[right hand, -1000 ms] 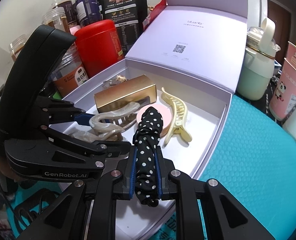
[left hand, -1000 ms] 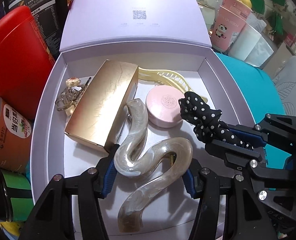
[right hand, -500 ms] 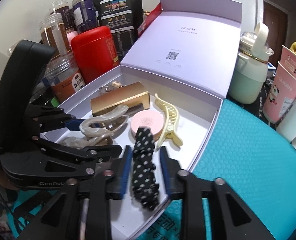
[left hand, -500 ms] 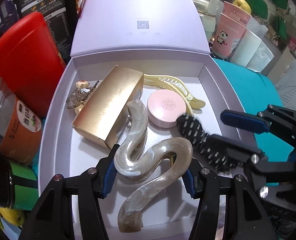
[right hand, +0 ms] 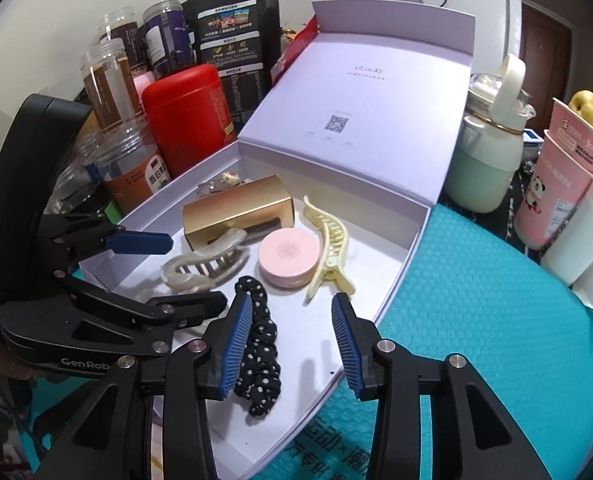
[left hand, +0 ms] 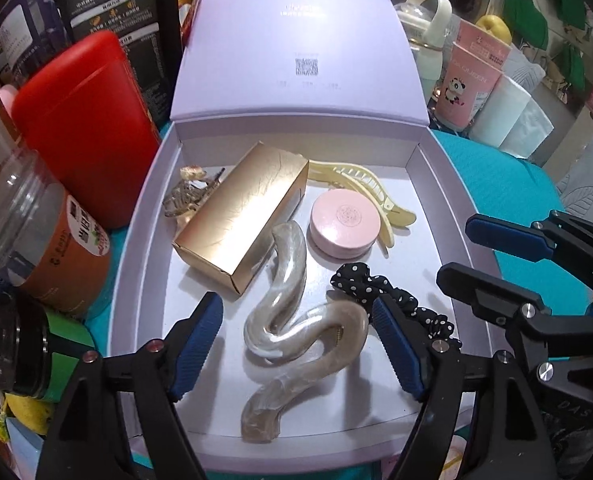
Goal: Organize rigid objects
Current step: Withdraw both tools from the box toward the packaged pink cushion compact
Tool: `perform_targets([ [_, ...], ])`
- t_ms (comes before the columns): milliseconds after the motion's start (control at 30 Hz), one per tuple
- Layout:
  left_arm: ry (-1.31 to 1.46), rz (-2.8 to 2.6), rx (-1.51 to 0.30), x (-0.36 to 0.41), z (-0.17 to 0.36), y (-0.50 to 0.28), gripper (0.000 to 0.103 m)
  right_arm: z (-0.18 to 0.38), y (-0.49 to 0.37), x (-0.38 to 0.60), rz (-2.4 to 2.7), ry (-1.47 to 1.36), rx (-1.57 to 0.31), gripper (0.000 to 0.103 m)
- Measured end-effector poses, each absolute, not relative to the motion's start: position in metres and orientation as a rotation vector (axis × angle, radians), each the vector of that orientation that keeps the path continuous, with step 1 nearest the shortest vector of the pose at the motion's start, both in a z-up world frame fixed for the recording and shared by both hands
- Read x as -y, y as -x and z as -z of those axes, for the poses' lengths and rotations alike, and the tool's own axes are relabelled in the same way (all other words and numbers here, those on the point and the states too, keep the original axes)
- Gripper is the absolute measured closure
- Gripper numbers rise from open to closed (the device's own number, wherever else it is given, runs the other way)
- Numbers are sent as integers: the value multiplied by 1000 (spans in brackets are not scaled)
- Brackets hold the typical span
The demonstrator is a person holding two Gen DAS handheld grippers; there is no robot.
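Both grippers, left (left hand: 296, 344) and right (right hand: 292, 344), hover with jaws spread and empty over the box (left hand: 136, 240), where the wavy clip (left hand: 296, 320), likely light, stiff and slippery, lies beside the scrunchie (right hand: 256, 356); best pinched across its middle bend.

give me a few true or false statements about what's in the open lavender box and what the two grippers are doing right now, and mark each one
1. The black polka-dot scrunchie lies on the floor of the lavender box. True.
2. The right gripper is clamped on the scrunchie. False: its jaws are spread wide and the scrunchie lies loose by the left-hand finger.
3. The left gripper is open, with the wavy marbled hair clip between its fingers. True.
4. The pink round compact sits on the teal mat outside the box. False: it is inside the box, beside the gold box.
5. The box's lid is closed. False: it stands open.
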State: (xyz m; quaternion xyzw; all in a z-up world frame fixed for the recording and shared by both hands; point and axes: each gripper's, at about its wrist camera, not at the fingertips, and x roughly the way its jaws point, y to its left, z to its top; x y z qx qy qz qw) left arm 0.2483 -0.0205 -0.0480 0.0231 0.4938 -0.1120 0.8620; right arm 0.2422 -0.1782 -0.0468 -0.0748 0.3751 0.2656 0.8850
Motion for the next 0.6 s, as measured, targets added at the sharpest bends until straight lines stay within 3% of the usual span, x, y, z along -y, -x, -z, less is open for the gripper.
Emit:
perform_targets([
  [600,-58,215,-936,10,-5,-238,26,0,-222,172,-531,170,-685,62],
])
